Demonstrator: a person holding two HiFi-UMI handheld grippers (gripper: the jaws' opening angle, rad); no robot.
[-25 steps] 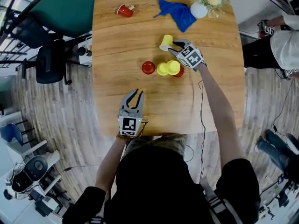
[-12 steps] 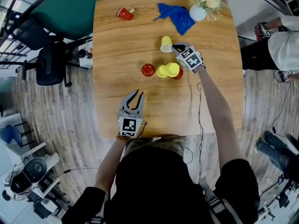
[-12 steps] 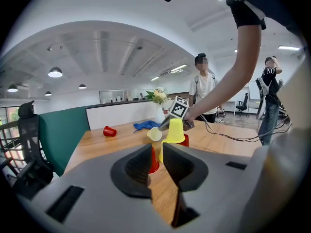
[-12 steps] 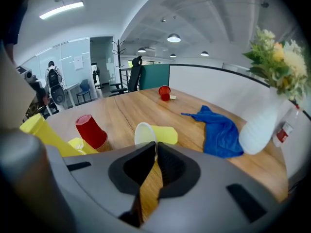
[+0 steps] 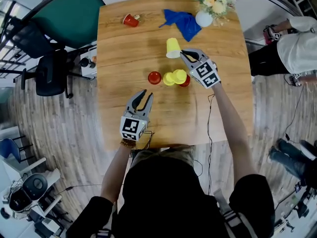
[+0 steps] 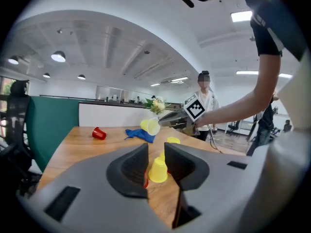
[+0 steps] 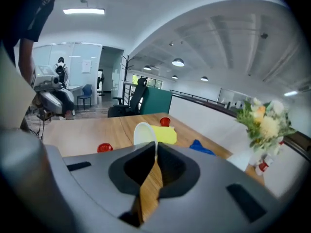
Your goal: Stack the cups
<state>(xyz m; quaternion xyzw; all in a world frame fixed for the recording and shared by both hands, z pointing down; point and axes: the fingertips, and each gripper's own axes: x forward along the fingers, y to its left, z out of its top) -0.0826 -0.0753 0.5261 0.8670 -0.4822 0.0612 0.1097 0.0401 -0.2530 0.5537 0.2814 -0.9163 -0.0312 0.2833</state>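
Right claw (image 5: 183, 52) has just closed on the rim alone of the yellow cup (image 5: 173, 47), which hangs sideways toward the table's (image 5: 124, 48) far edge, so it may swivel or slip before reaching the centre cups (image 5: 174, 77); left claw (image 5: 147, 93), jaws just opening, holds nothing.

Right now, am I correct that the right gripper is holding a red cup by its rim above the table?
Not quite: the cup is yellow, not red. The right gripper view shows the right gripper, whose jaws have just closed, pinching the yellow cup by its rim, and it is held above the table.
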